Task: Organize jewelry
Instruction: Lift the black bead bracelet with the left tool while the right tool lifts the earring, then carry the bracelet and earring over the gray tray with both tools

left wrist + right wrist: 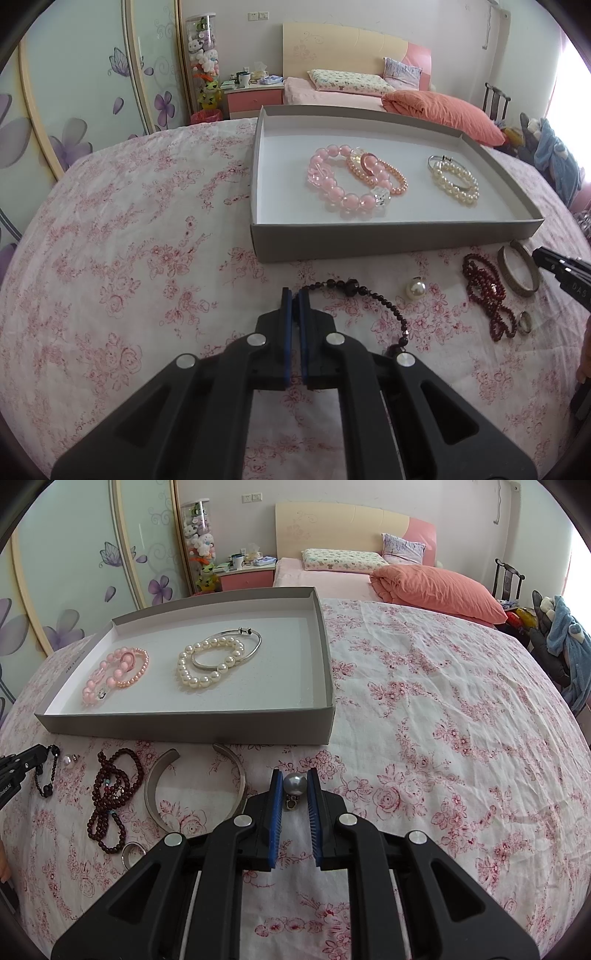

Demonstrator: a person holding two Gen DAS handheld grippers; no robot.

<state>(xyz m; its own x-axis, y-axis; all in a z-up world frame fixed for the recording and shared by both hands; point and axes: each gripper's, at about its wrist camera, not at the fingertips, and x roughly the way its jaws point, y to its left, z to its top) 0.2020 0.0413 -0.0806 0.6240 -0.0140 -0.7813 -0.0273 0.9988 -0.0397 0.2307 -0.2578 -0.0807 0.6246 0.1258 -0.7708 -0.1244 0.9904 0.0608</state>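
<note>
A grey shallow box (388, 242) (184, 729) holds a pink bead bracelet (341, 184) (107, 675), a smaller peach bead bracelet (397, 181), a white pearl bracelet (456, 181) (203, 664) and a silver bangle (251, 646). My left gripper (295, 295) is shut on one end of a dark bead bracelet (384, 306) (48, 775) on the flowered cloth. My right gripper (294, 781) is shut on a grey pearl pendant (294, 783). On the cloth lie a white pearl earring (416, 290) (69, 760), a dark red bead string (487, 295) (110, 797), a metal cuff (517, 273) (195, 775) and a ring (524, 322) (131, 853).
The table wears a pink flowered cloth (129, 277) (461, 738). Behind it are a bed with an orange quilt (443, 110), a nightstand (255, 92) and wardrobe doors with purple flowers (74, 110). A chair with clothes (554, 635) stands at the right.
</note>
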